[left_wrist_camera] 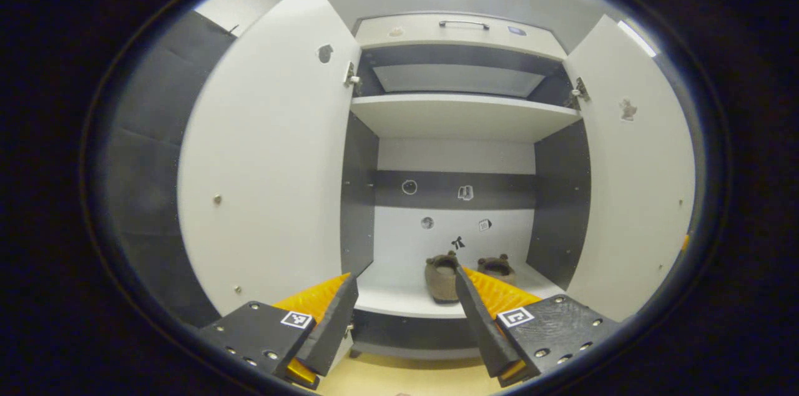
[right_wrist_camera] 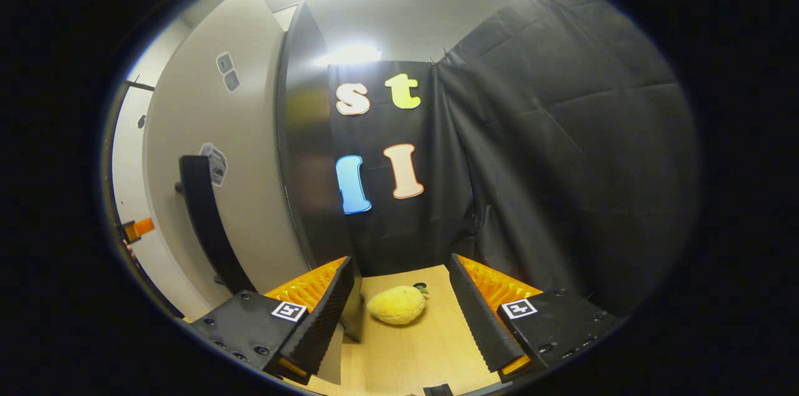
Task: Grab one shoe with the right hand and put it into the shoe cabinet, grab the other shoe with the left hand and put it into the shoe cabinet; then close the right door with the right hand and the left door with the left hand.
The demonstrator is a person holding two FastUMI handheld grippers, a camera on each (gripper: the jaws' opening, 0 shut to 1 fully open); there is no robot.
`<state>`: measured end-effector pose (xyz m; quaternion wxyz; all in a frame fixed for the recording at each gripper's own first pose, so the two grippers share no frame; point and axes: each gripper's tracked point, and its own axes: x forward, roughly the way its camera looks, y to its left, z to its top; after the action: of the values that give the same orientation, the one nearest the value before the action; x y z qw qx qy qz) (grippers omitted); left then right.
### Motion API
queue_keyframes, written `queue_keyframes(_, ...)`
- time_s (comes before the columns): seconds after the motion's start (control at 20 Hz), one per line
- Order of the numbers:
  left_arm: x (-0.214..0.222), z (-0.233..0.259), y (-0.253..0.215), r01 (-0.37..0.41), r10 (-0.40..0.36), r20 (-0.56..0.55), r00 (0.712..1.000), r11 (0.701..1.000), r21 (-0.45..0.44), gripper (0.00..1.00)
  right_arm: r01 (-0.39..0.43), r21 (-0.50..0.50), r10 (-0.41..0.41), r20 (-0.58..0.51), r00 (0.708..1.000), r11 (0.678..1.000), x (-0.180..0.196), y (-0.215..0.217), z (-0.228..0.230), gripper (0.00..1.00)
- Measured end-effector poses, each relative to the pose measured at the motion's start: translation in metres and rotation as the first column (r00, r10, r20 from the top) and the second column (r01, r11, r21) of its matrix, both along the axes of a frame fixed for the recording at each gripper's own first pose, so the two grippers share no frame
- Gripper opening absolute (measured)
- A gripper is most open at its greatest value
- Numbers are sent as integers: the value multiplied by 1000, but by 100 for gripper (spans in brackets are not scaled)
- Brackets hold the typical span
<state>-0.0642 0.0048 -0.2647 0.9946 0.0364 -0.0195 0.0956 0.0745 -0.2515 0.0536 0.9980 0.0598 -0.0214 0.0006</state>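
Behind left gripper (left_wrist_camera: 406, 296) finger: 2 shoes (left_wrist_camera: 442, 276), right one half-hidden.

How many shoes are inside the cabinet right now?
2, both on the bottom shelf toward the back: one shoe partly behind the left gripper's right finger, the other shoe just right of it. Both doors are open.

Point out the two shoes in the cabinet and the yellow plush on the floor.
Left shoe (left_wrist_camera: 442, 280), left gripper view, on its toe.
Right shoe (left_wrist_camera: 497, 268), left gripper view, on its top.
Yellow plush (right_wrist_camera: 396, 305), right gripper view, on its body.
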Motion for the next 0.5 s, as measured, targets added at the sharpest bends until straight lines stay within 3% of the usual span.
queue_keyframes(0.05,-5,-3,4,-15,15,-7,1000,1000,-3,98,-8,-1,8,0,1000,1000,-2,6,3,92)
queue_keyframes(0.1,-11,-8,4,-12,12,-19,1000,1000,-22,98,-18,-2,18,-17,1000,1000,-5,13,3,97)
queue_keyframes(0.2,-20,-17,-4,37,-39,-39,998,998,-55,84,-42,1,42,-18,999,999,-11,27,13,92)
queue_keyframes(0.25,-23,-22,-6,56,-59,-52,997,996,-63,91,-48,3,48,-12,999,999,-13,32,18,92)
queue_keyframes(0.3,-23,-26,-5,65,-71,-74,995,995,-71,91,-51,5,51,-4,999,999,-14,38,24,97)
queue_keyframes(0.4,-30,-33,-2,72,-81,-113,990,994,-78,91,-55,11,55,12,998,998,-14,44,35,97)
queue_keyframes(0.5,-38,-40,1,75,-83,-122,989,995,-71,91,-59,1,59,19,998,998,-12,52,42,92)
